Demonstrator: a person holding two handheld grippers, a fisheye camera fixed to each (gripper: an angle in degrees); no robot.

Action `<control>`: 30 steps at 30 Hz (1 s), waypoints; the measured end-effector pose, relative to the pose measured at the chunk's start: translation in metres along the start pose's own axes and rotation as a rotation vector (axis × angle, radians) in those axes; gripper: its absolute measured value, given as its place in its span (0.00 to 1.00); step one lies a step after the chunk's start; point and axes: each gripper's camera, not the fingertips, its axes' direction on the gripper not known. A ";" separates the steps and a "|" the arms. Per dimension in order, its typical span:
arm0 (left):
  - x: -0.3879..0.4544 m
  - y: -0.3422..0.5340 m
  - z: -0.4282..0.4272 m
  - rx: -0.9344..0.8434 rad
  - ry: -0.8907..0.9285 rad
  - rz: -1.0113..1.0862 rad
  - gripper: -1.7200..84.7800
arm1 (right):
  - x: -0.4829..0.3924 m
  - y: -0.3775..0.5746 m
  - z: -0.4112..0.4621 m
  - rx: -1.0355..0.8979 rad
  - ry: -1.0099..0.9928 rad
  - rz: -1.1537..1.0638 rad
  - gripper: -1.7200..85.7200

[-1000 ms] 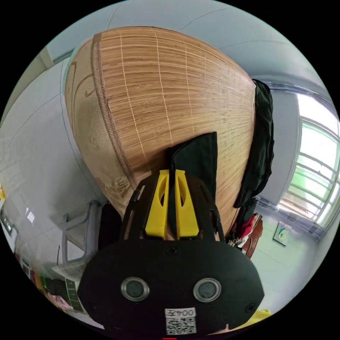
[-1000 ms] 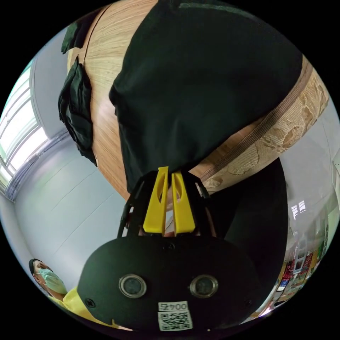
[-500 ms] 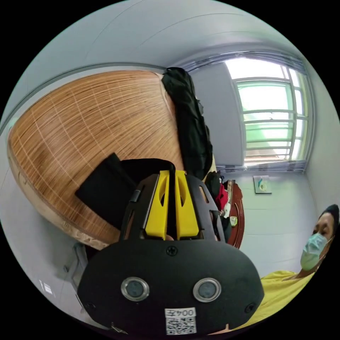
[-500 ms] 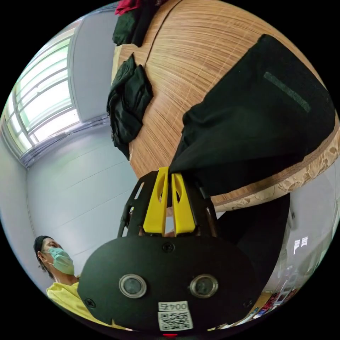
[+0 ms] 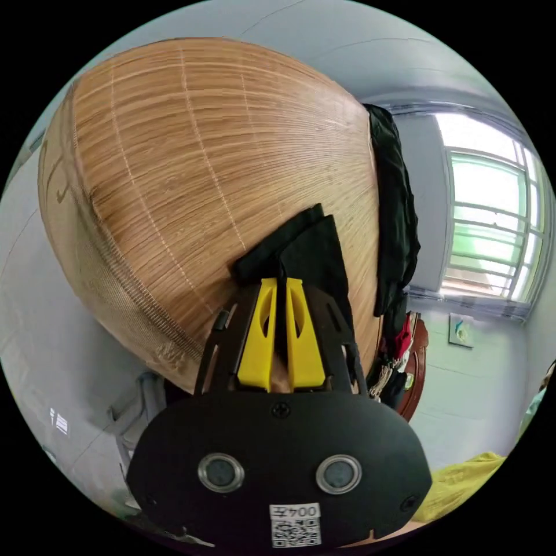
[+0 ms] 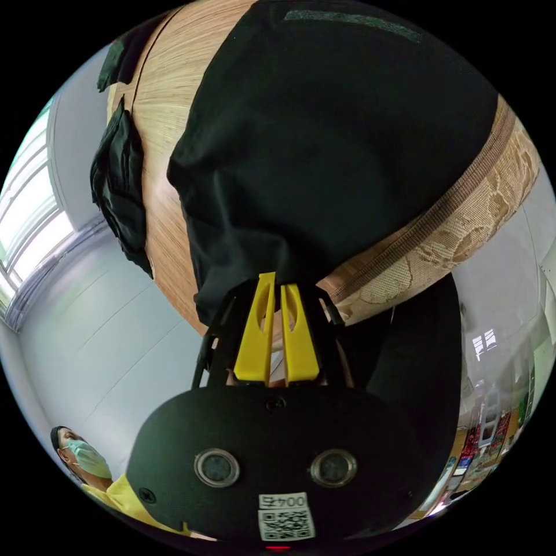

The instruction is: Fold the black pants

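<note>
Currently, both tools are gripping the black pants [image 6: 341,133], which are lying partly folded on the bamboo mat [image 5: 191,150]. The left gripper [image 5: 281,285] is pinching a narrow folded edge of the cloth between nearly closed jaws; the right gripper [image 6: 273,280] is clamping the hem of the broad panel in the same way. Judging by the doubled layers, folding is partway done, with further folds remaining. Bare mat is lying open beside the cloth, while a dark clothes pile [image 5: 397,214] is sitting at the mat's far edge.
</note>
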 end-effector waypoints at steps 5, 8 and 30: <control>0.095 -0.014 -0.034 0.081 -0.060 0.322 0.05 | -0.038 0.000 0.020 -0.001 0.012 -0.107 0.02; 0.074 -0.026 -0.019 -0.006 -0.131 0.256 0.05 | -0.036 -0.004 0.042 -0.015 0.064 -0.084 0.02; 0.184 -0.025 -0.082 0.212 -0.260 0.064 0.04 | -0.058 0.026 0.105 0.002 0.155 -0.200 0.08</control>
